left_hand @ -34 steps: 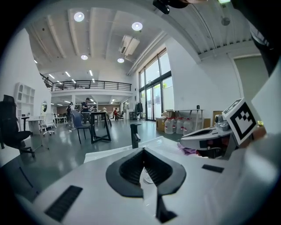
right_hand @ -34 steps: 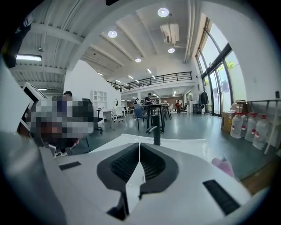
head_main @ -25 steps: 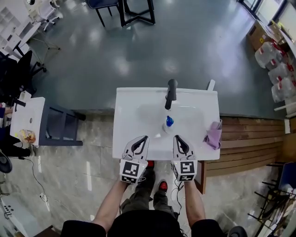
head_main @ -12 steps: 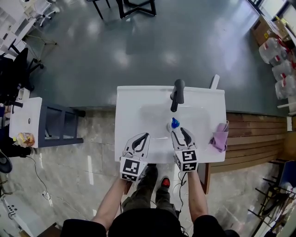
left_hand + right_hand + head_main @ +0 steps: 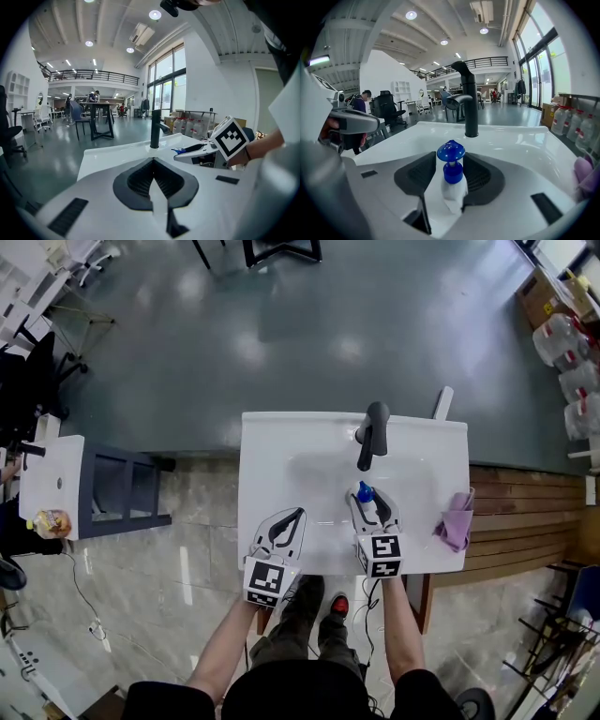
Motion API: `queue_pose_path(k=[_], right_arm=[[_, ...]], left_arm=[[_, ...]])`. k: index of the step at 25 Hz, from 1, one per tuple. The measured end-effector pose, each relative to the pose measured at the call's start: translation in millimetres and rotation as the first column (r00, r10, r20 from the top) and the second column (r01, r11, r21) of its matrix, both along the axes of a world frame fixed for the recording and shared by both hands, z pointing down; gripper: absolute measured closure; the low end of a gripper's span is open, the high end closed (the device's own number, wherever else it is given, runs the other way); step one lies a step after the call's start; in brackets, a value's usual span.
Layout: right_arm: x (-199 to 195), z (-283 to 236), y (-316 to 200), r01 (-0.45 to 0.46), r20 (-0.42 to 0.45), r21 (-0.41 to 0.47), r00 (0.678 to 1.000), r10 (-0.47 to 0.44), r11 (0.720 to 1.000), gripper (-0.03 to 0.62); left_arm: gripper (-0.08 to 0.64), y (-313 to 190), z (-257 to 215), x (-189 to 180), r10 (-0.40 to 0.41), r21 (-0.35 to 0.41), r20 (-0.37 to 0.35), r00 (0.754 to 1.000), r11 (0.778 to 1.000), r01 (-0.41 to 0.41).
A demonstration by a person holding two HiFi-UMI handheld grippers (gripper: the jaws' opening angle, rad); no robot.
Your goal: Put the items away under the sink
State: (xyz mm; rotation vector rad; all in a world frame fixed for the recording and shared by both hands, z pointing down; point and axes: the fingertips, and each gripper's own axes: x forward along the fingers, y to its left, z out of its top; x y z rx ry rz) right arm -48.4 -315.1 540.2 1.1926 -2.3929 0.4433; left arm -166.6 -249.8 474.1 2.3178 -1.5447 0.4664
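A white sink point(image 5: 281, 456) with a black faucet point(image 5: 373, 432) stands in front of me. In its basin stands a small white pump bottle with a blue cap point(image 5: 364, 493). My right gripper point(image 5: 370, 505) reaches over the front rim; its jaws have just been opening, and the bottle point(image 5: 452, 176) stands between the pads without being pressed. A purple cloth point(image 5: 457, 519) lies on the sink's right edge. My left gripper point(image 5: 296, 514) hovers at the front left rim, shut and empty, its pads point(image 5: 140, 176) meeting at the tip.
A dark blue stand point(image 5: 122, 493) with a second white basin point(image 5: 52, 474) sits to the left. Wooden boards point(image 5: 525, 521) run along the right, with water jugs point(image 5: 572, 343) beyond. Grey floor stretches behind the sink.
My right gripper has moved forward over the basin and opened from shut, so the bottle now stands between its jaws. The left gripper has crept slightly forward.
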Motion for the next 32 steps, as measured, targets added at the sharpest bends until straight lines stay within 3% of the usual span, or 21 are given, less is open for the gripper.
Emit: queue_pose_path(k=[16, 23, 32], right_arm=[[3, -4, 2, -0.028, 0.051, 0.071, 0.998, 0.024, 0.997, 0.437], [14, -29, 9, -0.032, 0.065, 0.12, 0.998, 0.024, 0.992, 0.445], [38, -99, 29, -0.044, 0.094, 0.219, 0.995, 0.024, 0.975, 0.453]], left_arm=[[0.554, 5, 8, -2, 0.01, -0.017, 0.008, 1.0, 1.0, -0.01], [0.554, 8, -8, 5, 0.006, 0.02, 0.01, 1.0, 1.0, -0.006], [0.554, 28, -51, 31, 0.014, 0.095, 0.005, 1.0, 0.995, -0.014]])
